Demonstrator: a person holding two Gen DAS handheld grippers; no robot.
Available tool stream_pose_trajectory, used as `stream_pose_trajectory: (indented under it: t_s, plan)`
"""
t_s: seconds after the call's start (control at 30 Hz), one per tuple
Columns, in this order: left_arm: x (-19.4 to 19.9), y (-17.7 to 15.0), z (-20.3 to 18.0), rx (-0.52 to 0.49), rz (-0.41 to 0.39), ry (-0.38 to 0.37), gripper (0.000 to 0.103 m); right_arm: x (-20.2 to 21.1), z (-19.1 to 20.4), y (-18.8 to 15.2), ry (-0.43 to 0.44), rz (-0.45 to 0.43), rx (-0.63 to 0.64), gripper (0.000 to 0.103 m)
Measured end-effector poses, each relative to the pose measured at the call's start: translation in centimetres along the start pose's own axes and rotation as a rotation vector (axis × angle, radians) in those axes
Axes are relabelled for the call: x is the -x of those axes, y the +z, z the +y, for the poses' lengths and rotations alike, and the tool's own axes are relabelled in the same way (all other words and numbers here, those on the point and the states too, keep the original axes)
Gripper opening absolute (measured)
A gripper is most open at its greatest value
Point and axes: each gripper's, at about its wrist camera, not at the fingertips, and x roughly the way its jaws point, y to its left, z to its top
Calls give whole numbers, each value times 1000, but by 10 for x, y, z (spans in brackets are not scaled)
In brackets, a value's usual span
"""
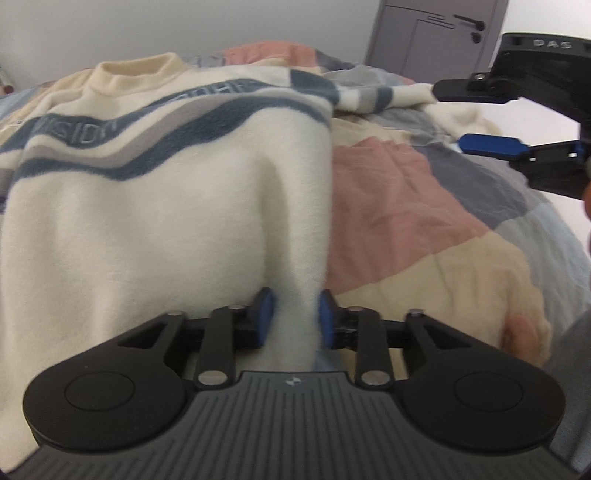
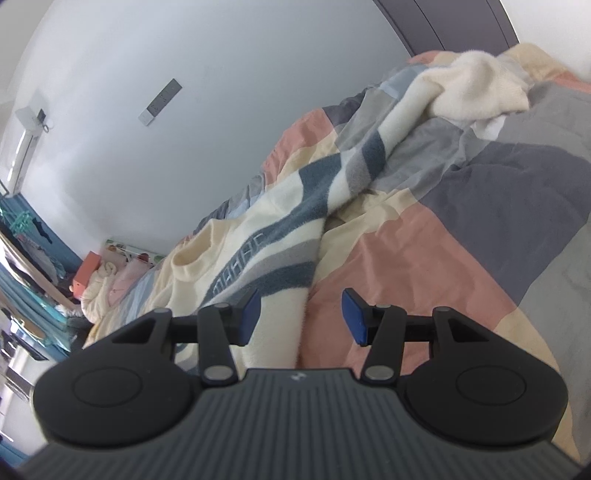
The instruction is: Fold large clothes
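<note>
A cream sweater [image 1: 155, 206] with wavy blue and grey stripes lies front up on the bed, collar at the far end. My left gripper [image 1: 291, 314] is shut on a raised fold of the sweater's right edge near the hem. The sweater's right sleeve [image 2: 391, 125] stretches away across the quilt and ends in a bunched heap. My right gripper [image 2: 301, 317] is open and empty, hovering above the sweater's right edge [image 2: 280, 280]. In the left wrist view the right gripper [image 1: 476, 118] shows at the upper right, its jaws apart next to the sleeve end.
The bed is covered by a patchwork quilt [image 1: 424, 206] in pink, grey, cream and pale blue. A grey door [image 1: 436, 33] stands behind the bed. Clutter, boxes and soft items [image 2: 92, 280] sit at the far left by the wall.
</note>
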Motion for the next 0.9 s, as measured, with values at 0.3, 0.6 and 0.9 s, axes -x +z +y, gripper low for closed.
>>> stream_pose_trajectory:
  t_s: [0.3,0.6,0.9]
  plan:
    - [31,7,25,143,-70,-45,11,-6,12,-6,-25,29,90,53]
    - [86,14,91,450,-215,-97,0,-23,28,-24,59,173,147,52]
    - [103,3,169,685,-247,10,0,-50,36,-50,92,358,132,52]
